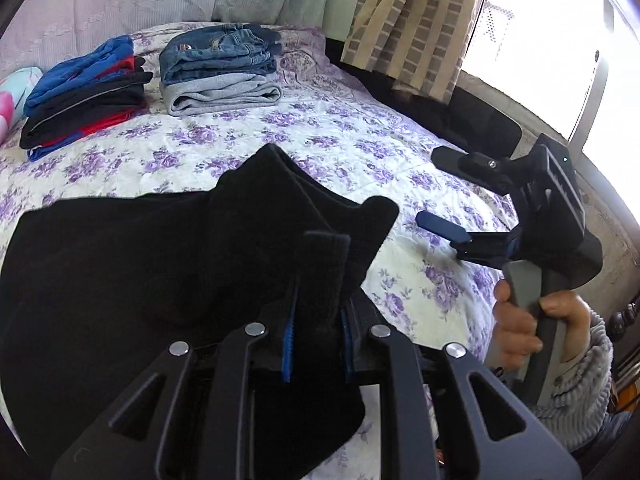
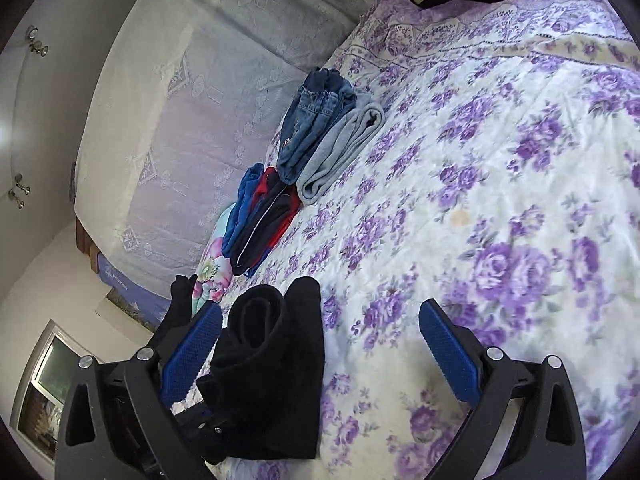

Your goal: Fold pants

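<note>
Black pants (image 1: 132, 280) lie partly folded on the floral bedspread (image 1: 344, 144). My left gripper (image 1: 316, 320) is shut on a bunched edge of the black pants, which rises between its blue-padded fingers. My right gripper (image 1: 430, 188) is open and empty, held over the bed to the right of the pants. In the right wrist view its blue pads (image 2: 448, 352) stand wide apart (image 2: 320, 344), with the held fold of black pants (image 2: 272, 364) between them near the left pad and the left gripper beneath it.
Two stacks of folded clothes sit at the far side of the bed: jeans on grey sweatpants (image 1: 220, 72) and blue, black and red garments (image 1: 84, 96). A floral pillow (image 2: 212, 272) lies beside them. A lace-covered headboard (image 2: 192, 120) and curtains (image 1: 412, 20) border the bed.
</note>
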Available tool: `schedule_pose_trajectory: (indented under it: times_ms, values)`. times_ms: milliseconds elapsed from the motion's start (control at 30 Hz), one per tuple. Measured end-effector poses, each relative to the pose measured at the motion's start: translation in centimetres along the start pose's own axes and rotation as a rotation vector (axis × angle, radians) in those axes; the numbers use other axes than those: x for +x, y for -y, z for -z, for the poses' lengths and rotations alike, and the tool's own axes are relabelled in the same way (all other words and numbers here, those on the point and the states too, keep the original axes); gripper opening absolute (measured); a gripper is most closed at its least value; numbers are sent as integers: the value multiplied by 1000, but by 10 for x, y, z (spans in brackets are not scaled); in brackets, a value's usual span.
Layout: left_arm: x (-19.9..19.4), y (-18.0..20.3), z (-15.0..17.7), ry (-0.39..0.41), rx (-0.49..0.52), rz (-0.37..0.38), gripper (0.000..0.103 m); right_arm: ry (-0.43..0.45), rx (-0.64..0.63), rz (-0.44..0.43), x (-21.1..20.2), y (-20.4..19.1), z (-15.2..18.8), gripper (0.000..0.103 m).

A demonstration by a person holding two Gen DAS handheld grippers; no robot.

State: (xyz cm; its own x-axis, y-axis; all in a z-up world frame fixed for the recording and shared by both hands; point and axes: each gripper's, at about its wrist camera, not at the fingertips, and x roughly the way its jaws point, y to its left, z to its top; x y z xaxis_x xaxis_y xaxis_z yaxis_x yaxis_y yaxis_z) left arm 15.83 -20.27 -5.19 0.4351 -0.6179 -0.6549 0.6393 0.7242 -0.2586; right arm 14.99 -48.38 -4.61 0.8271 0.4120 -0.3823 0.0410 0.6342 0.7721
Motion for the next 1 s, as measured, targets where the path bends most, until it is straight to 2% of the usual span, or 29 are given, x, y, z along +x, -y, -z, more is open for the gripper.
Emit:
schedule_pose_trajectory:
  times_ms: [100,133,167,200,233,267,367,467,533,667,767,833,933,1000]
  values:
    - [-20,-5,0,33,-35,35,23,-1,-7,-25,1,-6,0,99]
    - [-27,-8,-1,40,-53,53,33,0,-13,-37,3,-12,0,99]
    - [-36,-11,1,54,-67,63,48,6,-34,-39,4,-22,0,99]
    - [-45,-13,-1,76,-74,56,56,10,-65,-24,6,-31,0,99]
    - [-54,-13,0,102,-74,34,70,15,-126,7,8,-46,2,99]
    - [-64,-15,1,132,-75,-1,77,21,-215,42,10,-65,4,99]
    - [-80,-28,0,162,-92,-34,78,28,-422,93,19,-108,16,99]
    - [-81,-50,1,158,-153,-117,78,3,-596,209,38,-129,35,99]
    - [-75,-64,4,132,-189,-163,78,-33,-622,265,46,-122,45,99]
    - [-53,-86,21,47,-200,-264,78,-134,-624,412,70,-79,59,99]
    - [-48,-90,34,47,-167,-296,78,-189,-523,351,75,-51,53,99]
    - [-50,-91,34,57,-165,-296,78,-191,-546,368,75,-55,51,99]
    - [-73,-98,34,107,-233,-241,78,-142,-574,372,63,-68,48,99]
    - [-90,-105,30,149,-261,-251,78,-85,-555,328,49,-80,39,99]
